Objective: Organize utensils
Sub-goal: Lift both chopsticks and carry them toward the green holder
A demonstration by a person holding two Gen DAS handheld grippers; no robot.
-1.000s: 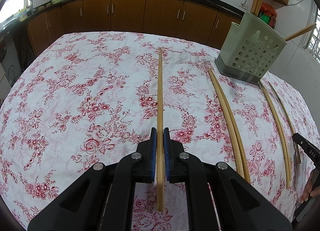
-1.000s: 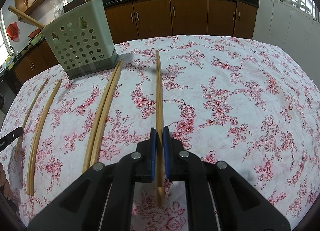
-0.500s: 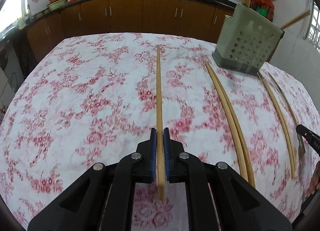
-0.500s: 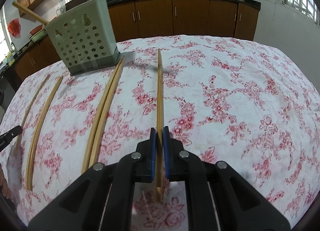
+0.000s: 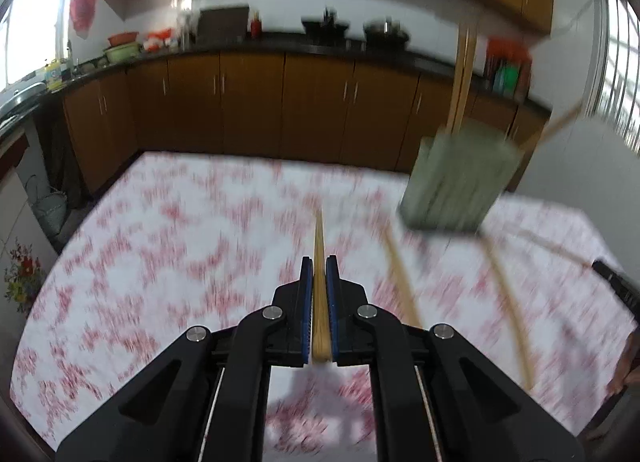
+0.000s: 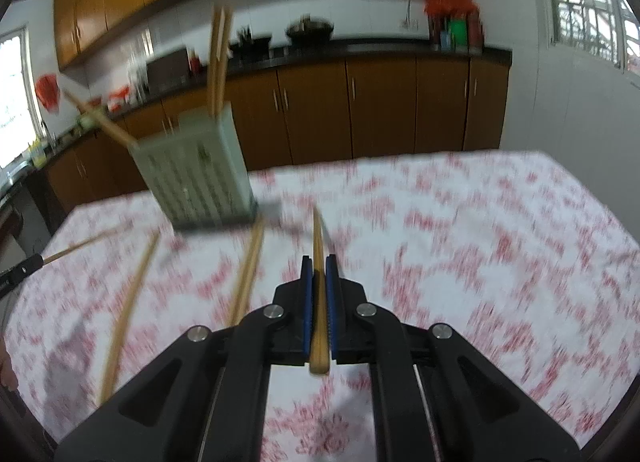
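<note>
My left gripper [image 5: 319,262] is shut on a bamboo chopstick [image 5: 319,238] and holds it lifted, pointing forward over the floral tablecloth [image 5: 160,262]. My right gripper [image 6: 319,262] is shut on another bamboo chopstick [image 6: 318,238], also raised off the cloth. The green perforated utensil holder [image 5: 456,182] stands at the right in the left wrist view and at the left in the right wrist view [image 6: 196,178], with several chopsticks standing in it. More chopsticks [image 5: 400,282] lie on the cloth between the two grippers; they also show in the right wrist view [image 6: 248,274]. Both views are motion-blurred.
Brown kitchen cabinets [image 5: 248,110] and a dark counter with pots run behind the table. The far table edge lies just beyond the holder. A curved chopstick [image 6: 128,310] lies at the left in the right wrist view.
Both grippers have lifted and tilted up with their chopsticks, which have left the cloth. The views now show more of the cabinets and wall; the holder looks nearer.
</note>
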